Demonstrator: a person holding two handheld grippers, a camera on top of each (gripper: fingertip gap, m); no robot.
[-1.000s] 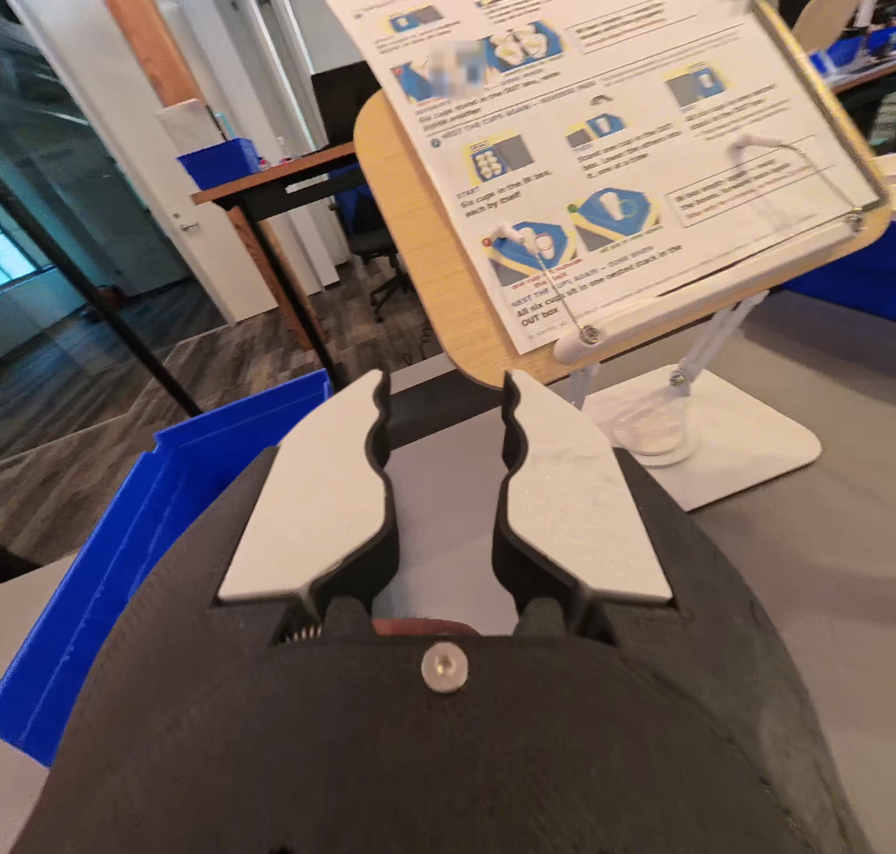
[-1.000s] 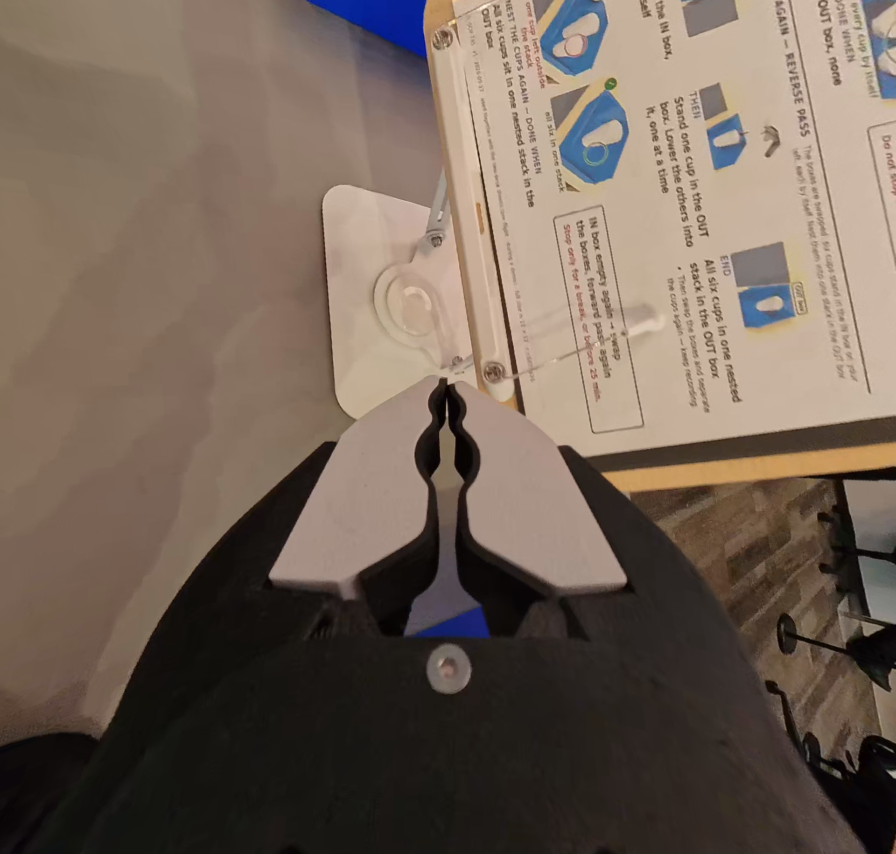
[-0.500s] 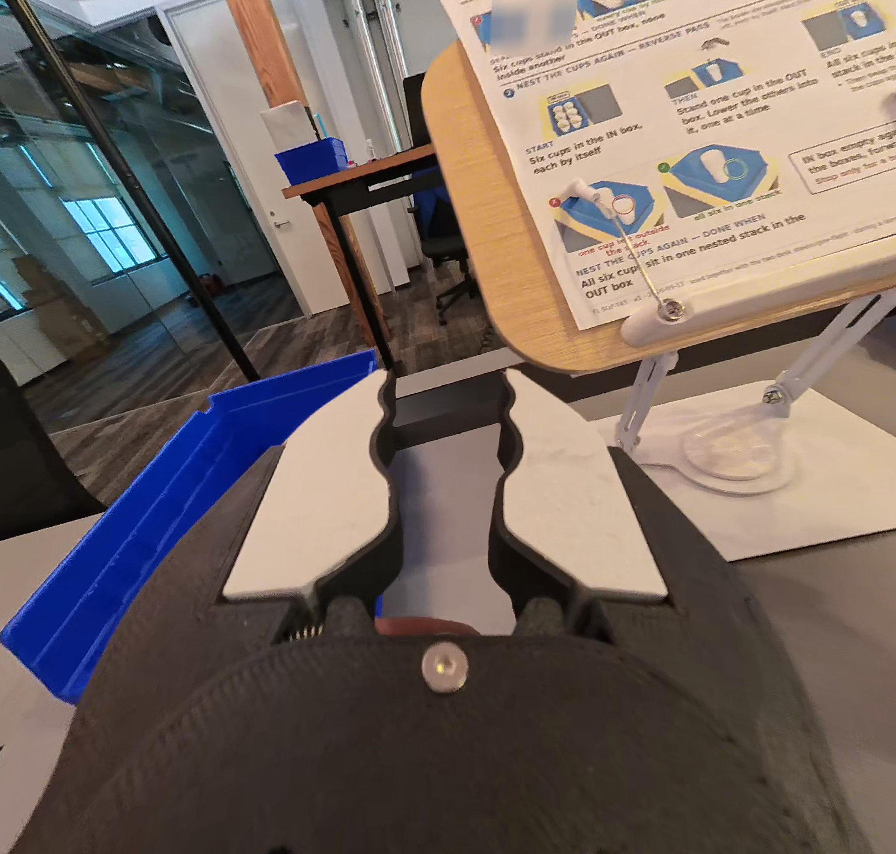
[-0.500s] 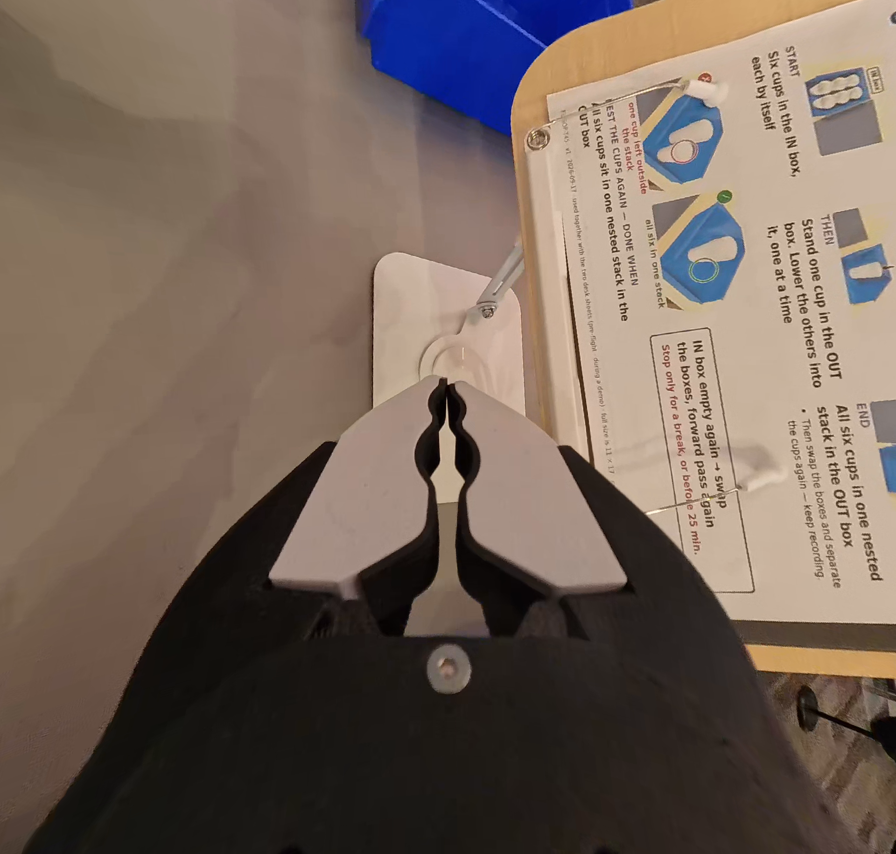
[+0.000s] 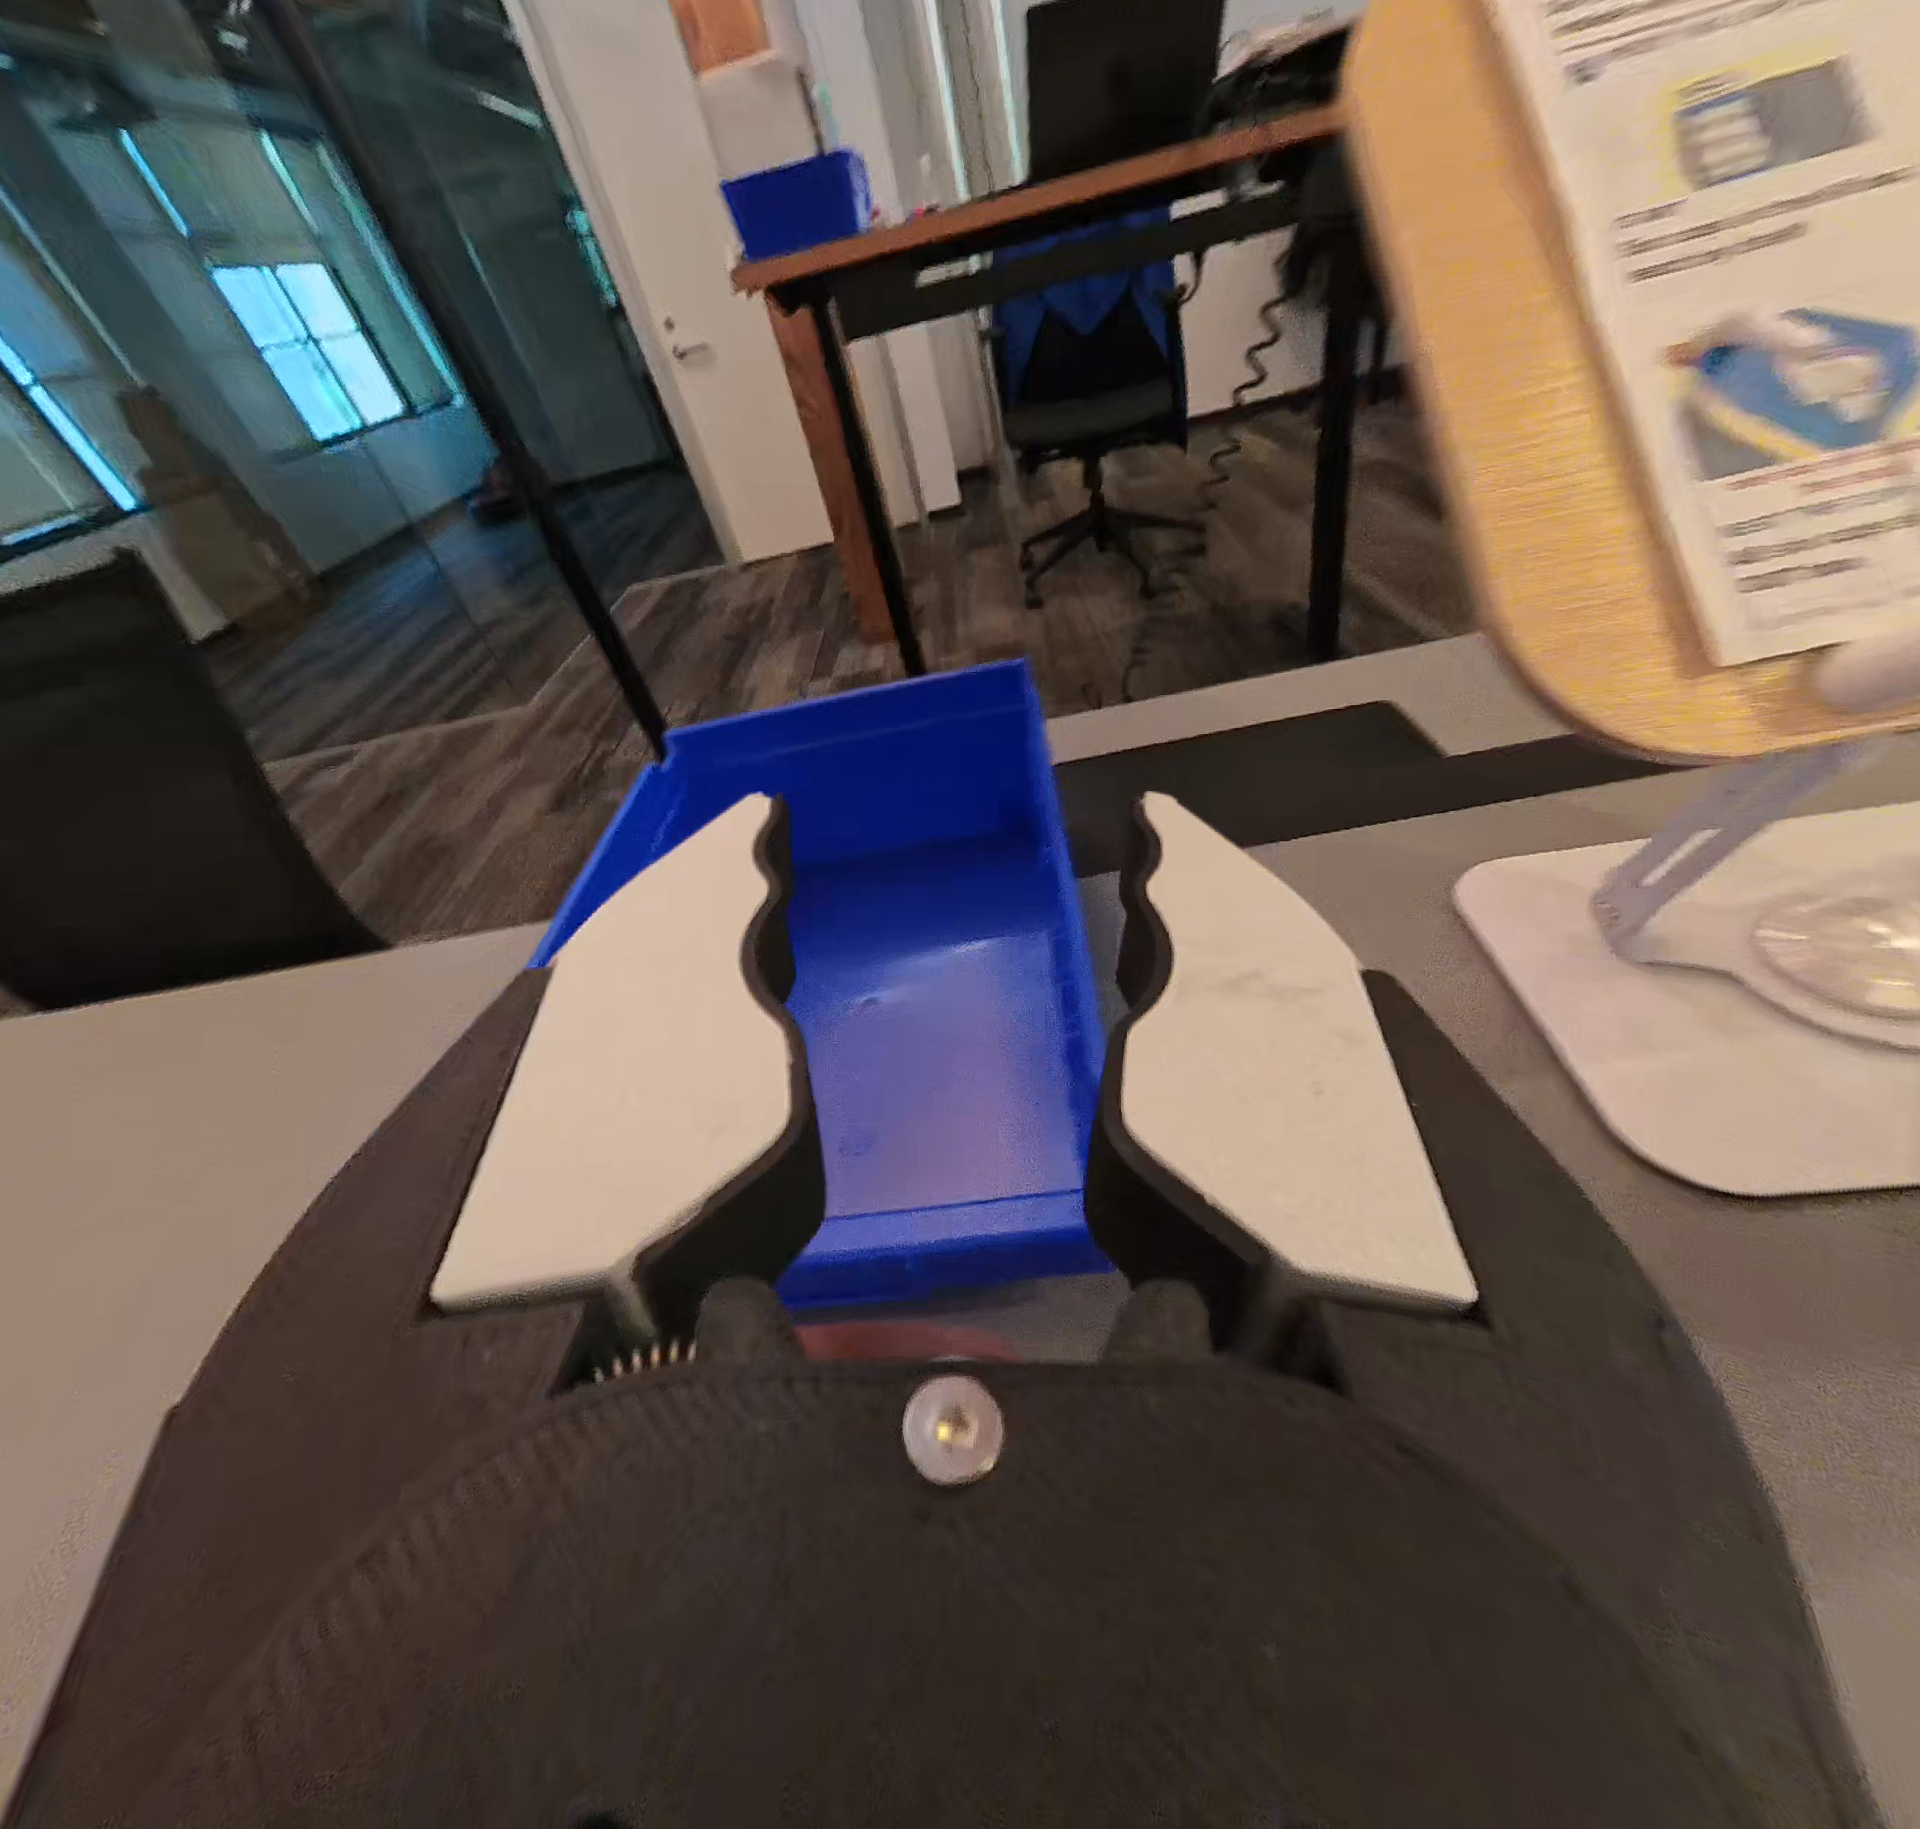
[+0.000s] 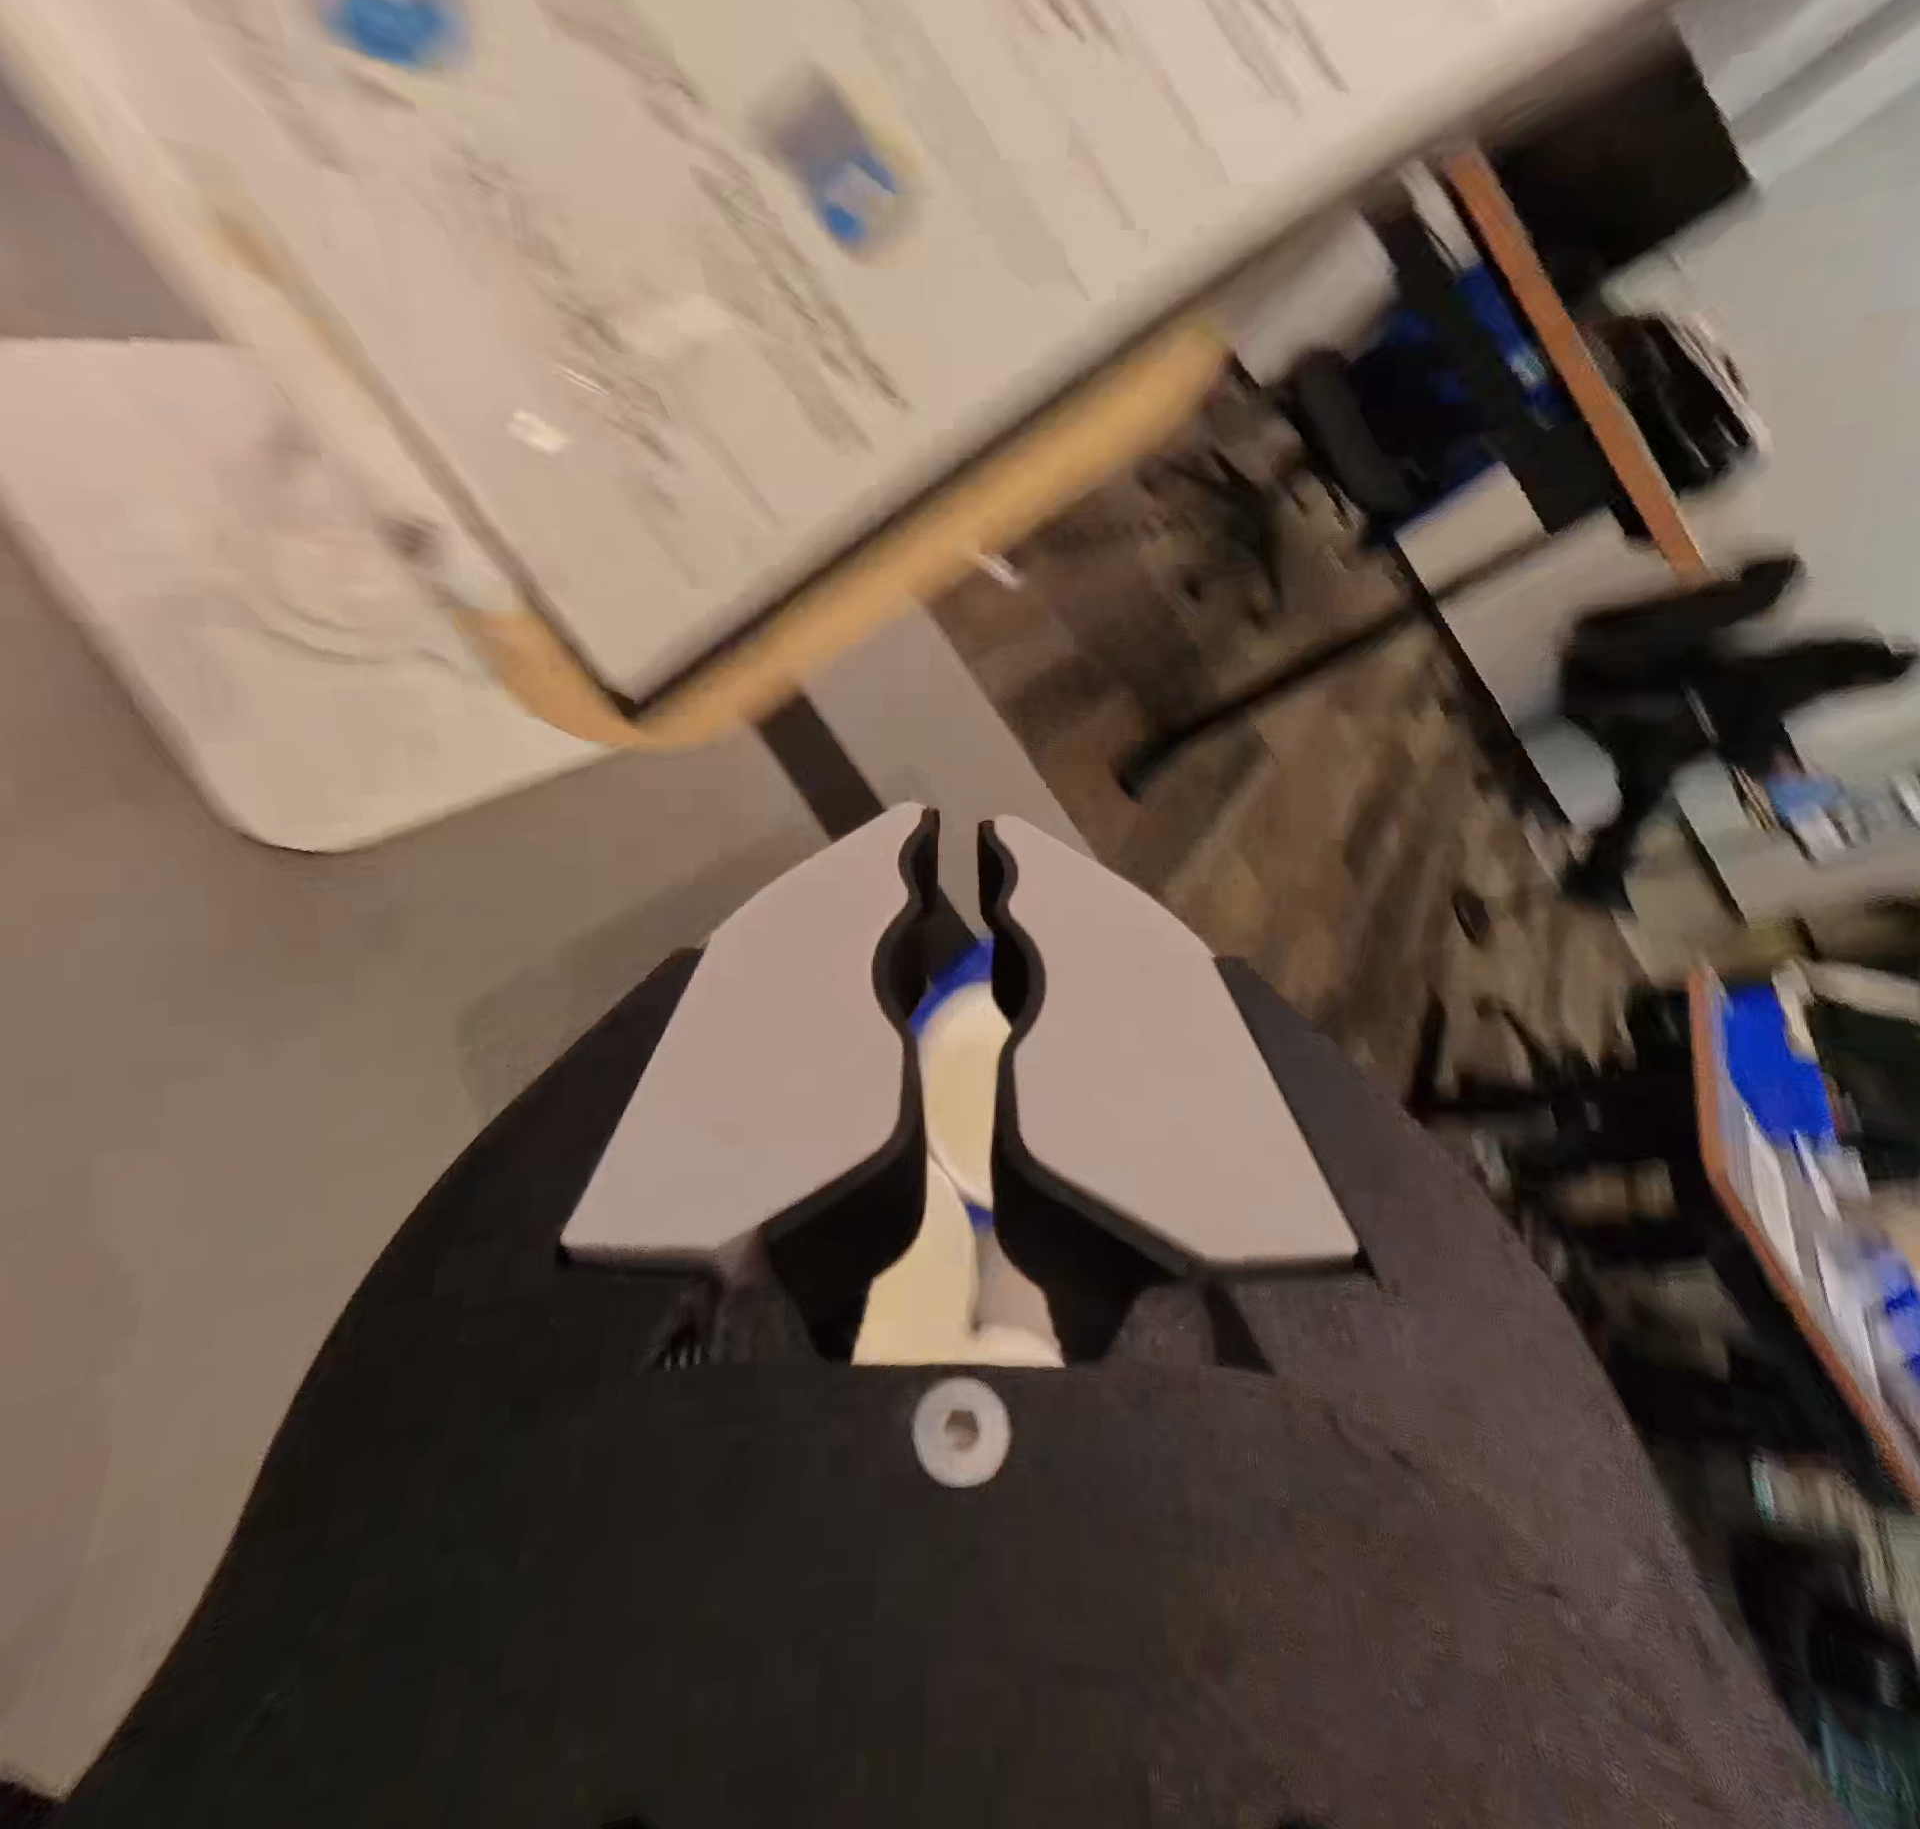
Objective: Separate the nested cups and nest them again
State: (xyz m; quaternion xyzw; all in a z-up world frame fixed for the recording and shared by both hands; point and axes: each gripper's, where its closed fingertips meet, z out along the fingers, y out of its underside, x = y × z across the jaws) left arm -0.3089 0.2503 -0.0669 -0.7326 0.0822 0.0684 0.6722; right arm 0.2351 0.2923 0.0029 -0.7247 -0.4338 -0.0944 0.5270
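The left wrist view looks forward, low over the grey table (image 5: 208,1104), into a near blue bin (image 5: 935,1000). The right wrist view is tilted and blurred. Both show the wooden stand (image 5: 1507,377) (image 6: 883,553).

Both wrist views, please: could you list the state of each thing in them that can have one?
Left gripper: jaws wide apart, nothing between the pads.
Blue bin: upright on the table, no cups visible inside.
Right gripper: jaws slightly parted, a narrow gap at the tips, gripping nothing.
Instruction sheet: lying on a tilted wooden board.
Wooden board: raised on a white stand.
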